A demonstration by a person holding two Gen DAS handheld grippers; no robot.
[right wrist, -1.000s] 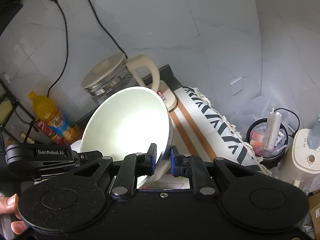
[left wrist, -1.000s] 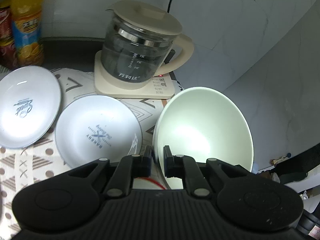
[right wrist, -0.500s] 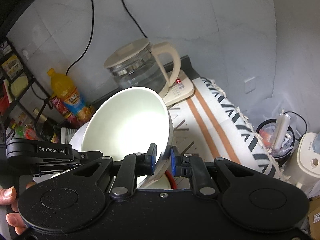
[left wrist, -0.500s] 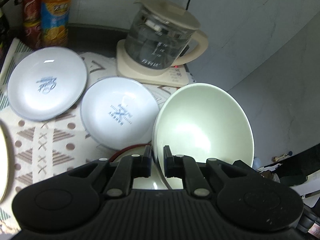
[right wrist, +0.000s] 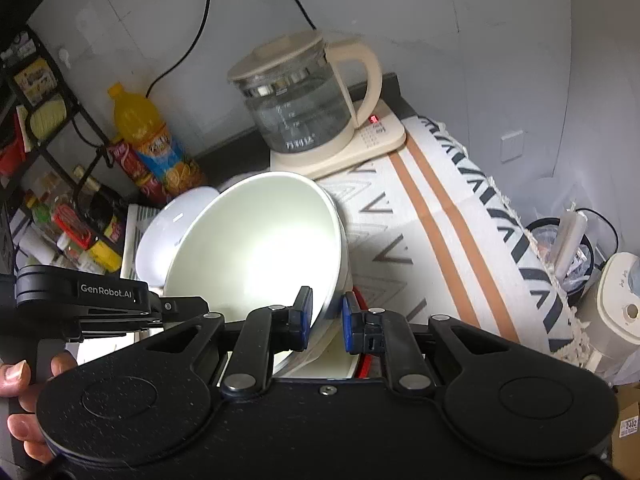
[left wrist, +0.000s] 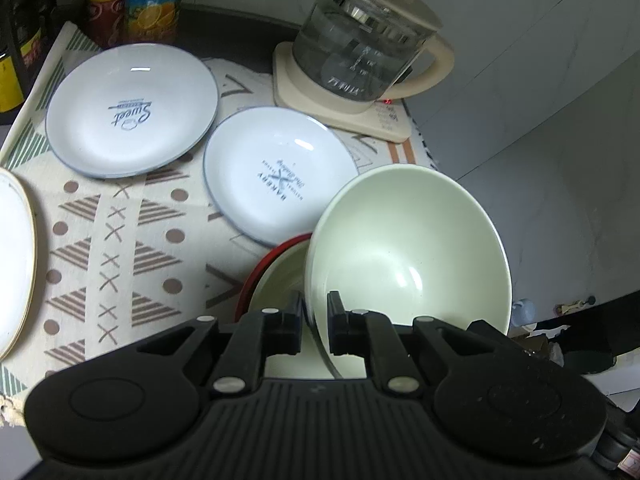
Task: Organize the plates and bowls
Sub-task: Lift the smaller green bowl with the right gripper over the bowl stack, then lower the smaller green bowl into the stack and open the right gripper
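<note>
Both grippers clamp the rim of one pale green bowl [left wrist: 408, 248], held tilted w/ its open side toward the cameras: left gripper [left wrist: 314, 322] pinches the rim at its near-left edge, right gripper [right wrist: 325, 322] pinches the rim at its near-right edge, wall of the bowl caught between the pads on each. Bowl looks empty inside, just glare. It hangs just above, maybe touching, a red-rimmed bowl [left wrist: 276, 276] w/ a cream interior on the patterned cloth [left wrist: 120, 240]; contact can't be told. Red-rimmed bowl also shows nothing in it. Beside it on the cloth: a small white plate marked "Bakery" [left wrist: 276, 172], then a bigger white plate marked "Sweet" [left wrist: 132, 108] further left, edges near each other, both bare. A gold-rimmed plate [left wrist: 16, 264] pokes in at far left. Behind the plates a glass kettle [left wrist: 368, 40] w/ cream lid & handle sits on its cream base; whether it holds water can't be told. Back left corner: orange juice bottle [left wrist: 154, 0] next to a red can [left wrist: 104, 12]. Right wrist view shows a wire rack [right wrist: 48, 160] stuffed w/ packets & bottles, and a hand [right wrist: 24, 400] on the left tool.
</note>
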